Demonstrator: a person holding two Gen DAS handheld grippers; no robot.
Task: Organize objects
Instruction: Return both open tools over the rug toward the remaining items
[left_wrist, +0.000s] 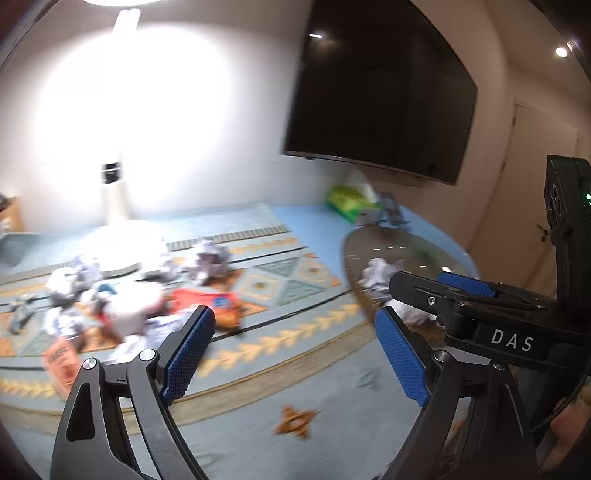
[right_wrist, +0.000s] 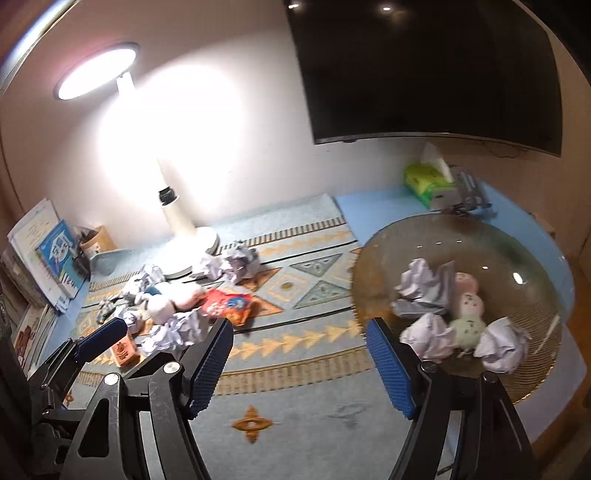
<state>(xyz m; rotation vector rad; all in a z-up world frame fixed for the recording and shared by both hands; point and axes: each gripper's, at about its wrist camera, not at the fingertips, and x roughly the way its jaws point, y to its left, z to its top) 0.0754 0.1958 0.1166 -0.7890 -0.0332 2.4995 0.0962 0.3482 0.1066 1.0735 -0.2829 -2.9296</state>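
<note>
Both empty now: the left gripper (left_wrist: 293, 354) spread wide, the right gripper (right_wrist: 299, 365) open a bit narrower, nothing between either. Paper balls (right_wrist: 424, 284) and a soft toy (right_wrist: 467, 314) sit in the glass bowl (right_wrist: 373, 280) at the surface's right edge; the loose pile (right_wrist: 177, 306) waits near the lamp (right_wrist: 184, 221). With two grippers this close, I'd worry about a clash, or a knocked bowl.

Wrist views — angled down, sharing rug (left_wrist: 280, 343)
</note>
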